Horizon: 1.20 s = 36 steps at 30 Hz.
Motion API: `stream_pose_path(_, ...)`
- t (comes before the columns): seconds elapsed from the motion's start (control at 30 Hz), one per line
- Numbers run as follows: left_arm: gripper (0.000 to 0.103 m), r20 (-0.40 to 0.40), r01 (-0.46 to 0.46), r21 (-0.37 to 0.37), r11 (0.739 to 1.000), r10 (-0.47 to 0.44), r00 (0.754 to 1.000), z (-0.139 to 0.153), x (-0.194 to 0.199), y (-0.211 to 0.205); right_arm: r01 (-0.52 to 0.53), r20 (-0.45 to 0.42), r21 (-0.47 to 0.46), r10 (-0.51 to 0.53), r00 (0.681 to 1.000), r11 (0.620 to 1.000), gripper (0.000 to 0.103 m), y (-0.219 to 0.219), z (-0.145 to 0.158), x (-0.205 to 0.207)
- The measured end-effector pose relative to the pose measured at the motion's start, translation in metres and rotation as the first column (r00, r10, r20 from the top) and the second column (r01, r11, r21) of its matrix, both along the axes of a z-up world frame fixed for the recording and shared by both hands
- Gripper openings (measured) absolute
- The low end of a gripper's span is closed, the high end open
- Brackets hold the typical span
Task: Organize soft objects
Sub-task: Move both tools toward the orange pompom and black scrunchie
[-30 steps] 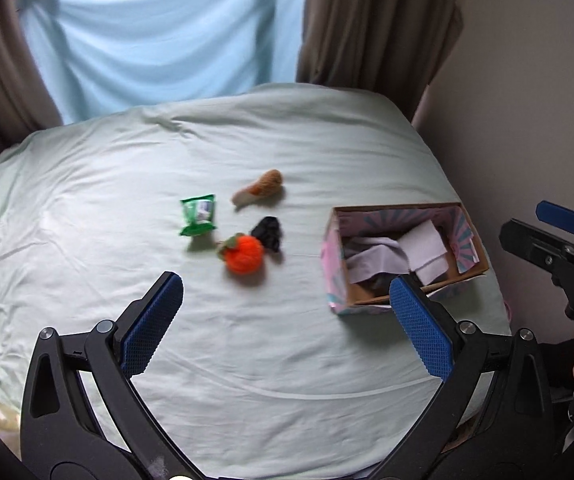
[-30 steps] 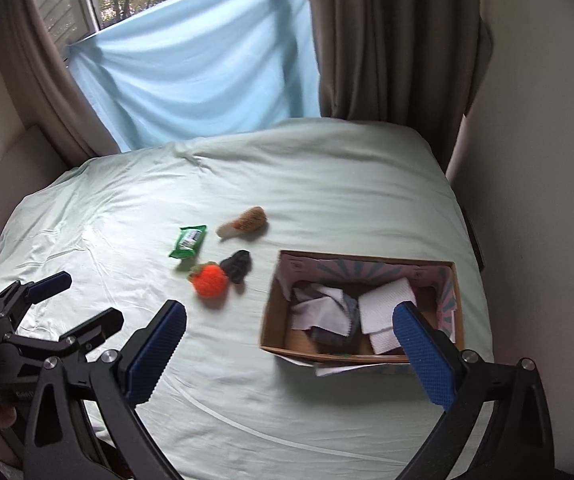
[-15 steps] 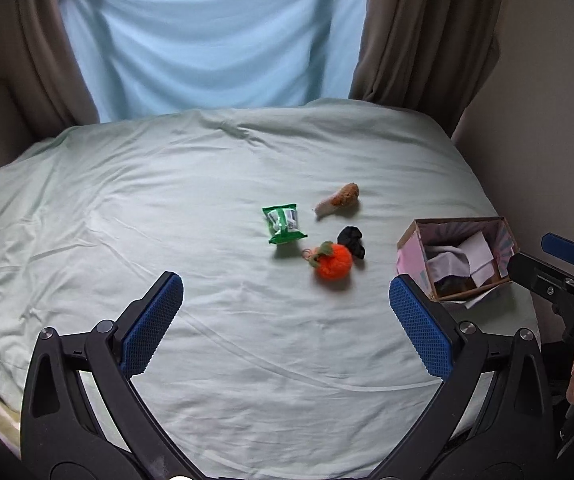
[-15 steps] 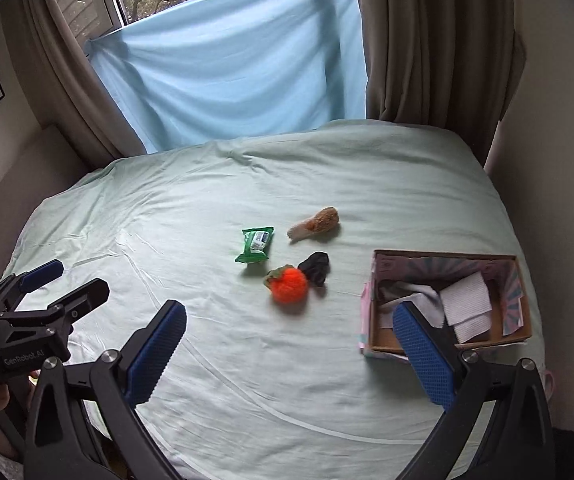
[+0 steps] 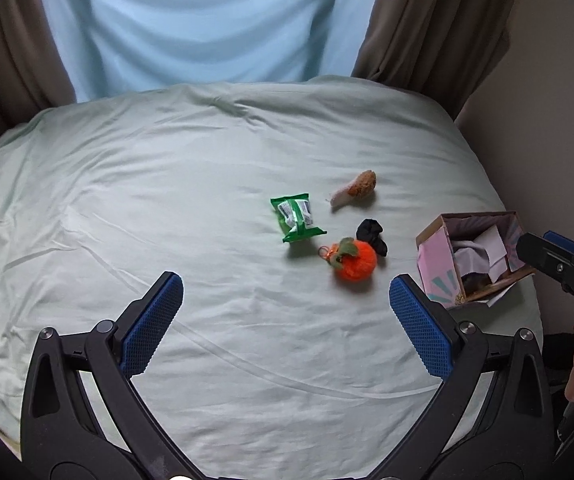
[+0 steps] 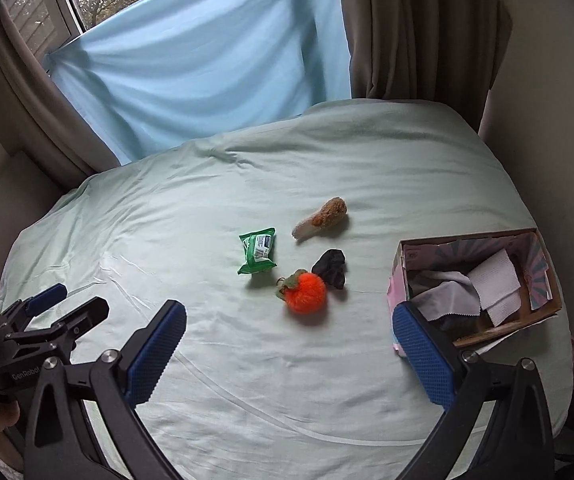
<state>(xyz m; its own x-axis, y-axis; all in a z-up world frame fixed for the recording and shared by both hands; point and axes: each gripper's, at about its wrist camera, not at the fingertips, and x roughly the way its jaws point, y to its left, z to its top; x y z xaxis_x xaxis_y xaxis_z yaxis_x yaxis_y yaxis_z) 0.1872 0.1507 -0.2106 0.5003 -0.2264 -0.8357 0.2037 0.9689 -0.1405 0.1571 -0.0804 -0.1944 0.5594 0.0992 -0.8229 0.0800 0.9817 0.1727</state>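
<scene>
Four soft items, among them a green wipes packet (image 6: 258, 251) and an orange plush fruit (image 6: 305, 293), lie mid-bed (image 6: 387, 160); the cardboard box (image 6: 475, 285) at the right edge holds cloths; left gripper (image 5: 285, 324) and right gripper (image 6: 289, 354) gape, empty.

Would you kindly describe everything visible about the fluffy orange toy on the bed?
The fluffy orange toy is a round, furry pom-pom that looks like plush, shaped like a small fruit with green leaf-like pieces and what seems a small metal ring at its left end. It lies on the pale green bedsheet, untouched by either gripper. The black fabric piece sits right against its far right side; whether they touch is unclear. The green packet lies apart to its left, the cardboard box to its right.
</scene>
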Motion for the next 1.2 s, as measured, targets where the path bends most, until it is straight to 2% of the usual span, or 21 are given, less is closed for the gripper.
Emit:
stream_pose_path(0.2, 0.103, -0.03, 0.02, -0.009, 1.0, -0.021, 0.999, -0.033, 0.026, -0.019, -0.017, -0.039, 0.001, 0.017, 0.999, 1.0, 0.103, -0.01, -0.027, 0.052)
stream_pose_path(0.3, 0.103, -0.048, 0.062, -0.032, 0.998, -0.063, 0.997, -0.053, 0.04, -0.039, -0.029, -0.073, 0.002, 0.029, 0.997, 1.0, 0.103, -0.02, -0.049, 0.079)
stream_pose_path(0.4, 0.103, -0.073, 0.116, -0.021, 0.993, -0.117, 0.99, -0.079, 0.052, -0.068, -0.045, -0.118, 0.005, 0.046, 0.992, 0.999, 0.103, -0.031, -0.072, 0.103)
stream_pose_path(0.6, 0.103, -0.105, 0.162, -0.04, 0.986, -0.165, 0.981, -0.131, 0.075, -0.115, -0.143, -0.221, -0.008, 0.138, 0.965, 0.99, 0.103, -0.04, -0.134, 0.152)
stream_pose_path(0.7, 0.103, -0.113, 0.17, -0.048, 0.984, -0.174, 0.978, -0.159, 0.086, -0.134, -0.193, -0.28, -0.076, 0.165, 0.946, 0.978, 0.103, -0.037, -0.168, 0.17)
stream_pose_path(0.77, 0.102, -0.113, 0.179, -0.049, 0.983, -0.183, 0.977, -0.177, 0.092, -0.144, -0.232, -0.316, -0.094, 0.192, 0.929, 0.968, 0.095, -0.034, -0.19, 0.182)
stream_pose_path(0.97, 0.098, -0.076, 0.247, 0.018, 0.969, -0.245, 0.966, -0.22, 0.102, -0.175, -0.276, -0.399, -0.046, 0.236, 0.886, 0.96, 0.09, -0.033, -0.243, 0.206)
stream_pose_path(1.0, 0.096, -0.072, 0.261, 0.03, 0.965, -0.259, 0.963, -0.225, 0.103, -0.179, -0.278, -0.41, -0.039, 0.238, 0.88, 0.96, 0.089, -0.033, -0.25, 0.208)
stream_pose_path(1.13, 0.084, -0.084, 0.316, 0.091, 0.944, -0.309, 0.947, -0.247, 0.104, -0.196, -0.268, -0.449, 0.003, 0.241, 0.86, 0.963, 0.073, -0.037, -0.276, 0.21)
stream_pose_path(1.2, 0.078, -0.096, 0.333, 0.103, 0.937, -0.324, 0.941, -0.255, 0.106, -0.201, -0.265, -0.454, 0.014, 0.242, 0.858, 0.964, 0.071, -0.039, -0.283, 0.208)
